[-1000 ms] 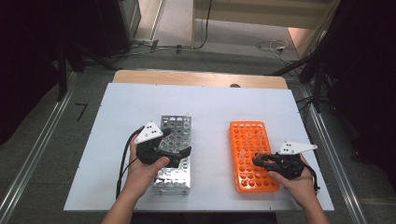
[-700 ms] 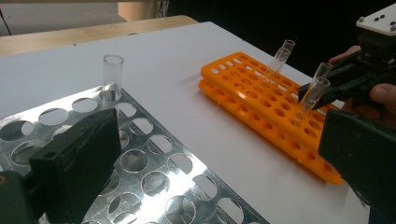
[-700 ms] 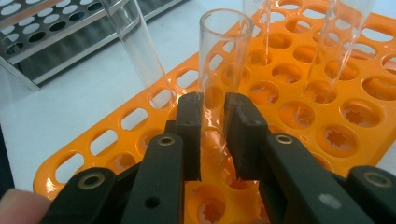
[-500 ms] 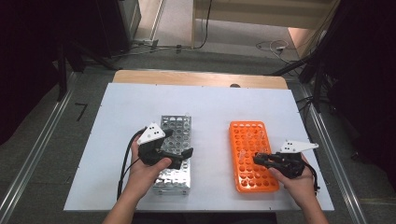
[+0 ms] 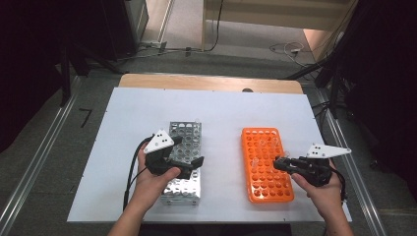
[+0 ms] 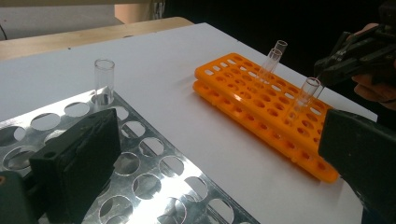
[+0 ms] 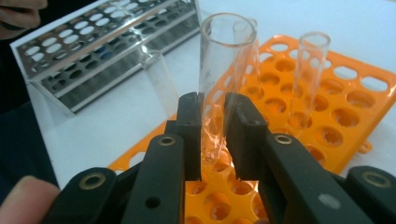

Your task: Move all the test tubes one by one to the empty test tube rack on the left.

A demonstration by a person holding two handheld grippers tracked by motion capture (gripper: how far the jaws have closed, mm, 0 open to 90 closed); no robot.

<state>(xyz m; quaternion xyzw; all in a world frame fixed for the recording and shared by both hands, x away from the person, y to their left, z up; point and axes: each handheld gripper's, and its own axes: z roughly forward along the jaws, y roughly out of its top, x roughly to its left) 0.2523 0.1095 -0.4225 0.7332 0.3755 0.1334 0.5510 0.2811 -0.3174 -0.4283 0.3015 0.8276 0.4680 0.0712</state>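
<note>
Right gripper (image 7: 214,114) clamped on a glass tube (image 7: 219,70) above the orange rack (image 7: 336,116) — left gripper (image 6: 215,154) wide open, empty, over the metal rack (image 6: 154,182)

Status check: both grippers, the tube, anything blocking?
Right gripper shut on glass tube, above orange rack. Left gripper open over metal rack. Nothing blocking.

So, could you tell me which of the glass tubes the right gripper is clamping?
The right gripper grips the nearest test tube, lifted above the orange rack; the other tubes stand free in holes behind it.
</note>
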